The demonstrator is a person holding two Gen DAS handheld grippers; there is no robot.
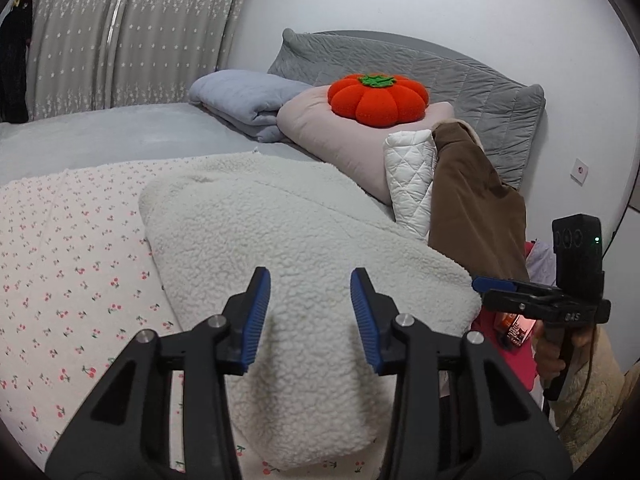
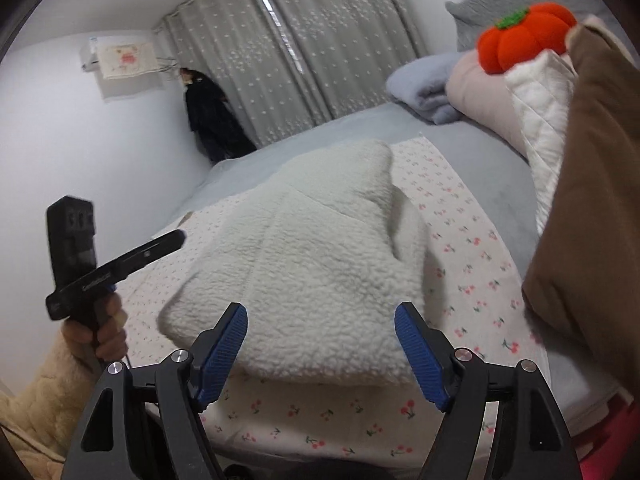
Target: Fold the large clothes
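A large white fleece garment (image 1: 288, 248) lies folded into a thick oblong on a cherry-print sheet (image 1: 68, 264) on the bed; it also shows in the right wrist view (image 2: 316, 252). My left gripper (image 1: 310, 312) is open and empty, hovering just above the garment's near end. My right gripper (image 2: 320, 348) is open and empty, just above the garment's near edge. In the left wrist view the right gripper (image 1: 480, 283) shows from the side at the garment's right edge. In the right wrist view the left gripper (image 2: 178, 236) shows off the garment's left side.
At the bed's head lie a pink pillow (image 1: 332, 136) with an orange pumpkin cushion (image 1: 378, 98), a folded blue blanket (image 1: 244, 98), a white quilted item (image 1: 410, 176) and a brown garment (image 1: 476, 208). Grey curtains (image 2: 304, 52) hang behind. A red object (image 1: 516, 356) sits beside the bed.
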